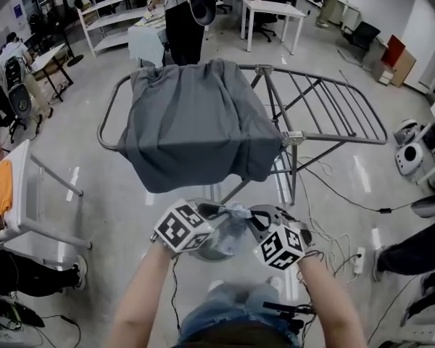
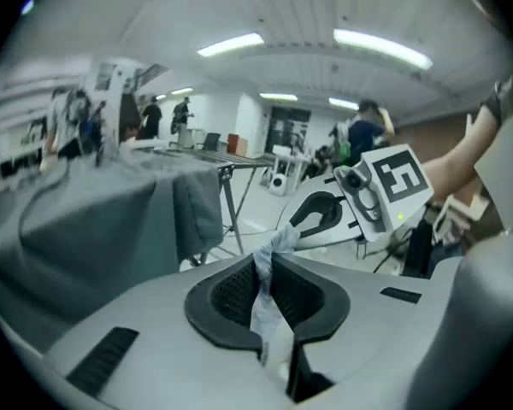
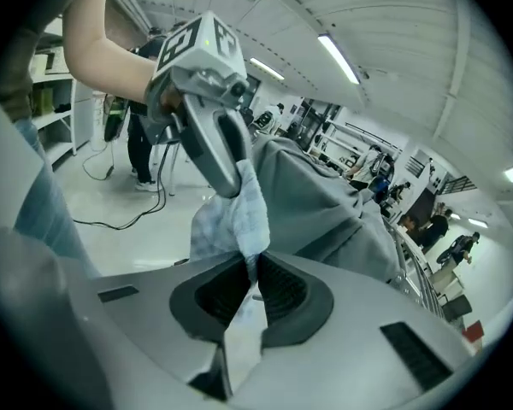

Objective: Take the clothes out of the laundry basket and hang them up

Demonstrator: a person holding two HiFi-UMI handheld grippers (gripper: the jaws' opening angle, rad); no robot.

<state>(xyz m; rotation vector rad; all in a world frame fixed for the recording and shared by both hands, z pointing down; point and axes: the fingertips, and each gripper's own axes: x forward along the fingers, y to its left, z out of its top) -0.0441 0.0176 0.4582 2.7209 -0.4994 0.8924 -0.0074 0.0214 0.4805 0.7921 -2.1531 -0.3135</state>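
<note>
Room: a pale, glossy floor with cables trailing at the right. The far edges bend with the lens. People at the back are too small to make out.

Drying rack: grey metal tube frame, standing open. The right wing is a row of thin parallel rods, all bare. The left wing and the tops of the legs are covered by a grey shirt. The shirt is matte, soft knit, spread flat on top, with its hem falling in loose folds over the near rail. Only the curved left end of the frame shows past it.

White bench at the left, cut off by the frame edge; something orange lies on it, only partly in view.

Left tongs and right tongs: smooth grey plastic shells with ribbed black pads, held close together below the rack and near the person's knees, tips facing each other. Both are clamped on the same pale cloth. In the left gripper view the pads pinch a thin twisted strip of it. In the right gripper view the pads meet on a flat fold, and the rest bunches up toward the left tongs.

The cloth is light, whitish-blue, crumpled, with a faint check; its full shape is hard to read. Under it sits a rounded grey form, mostly covered, and I cannot tell what it is.
</note>
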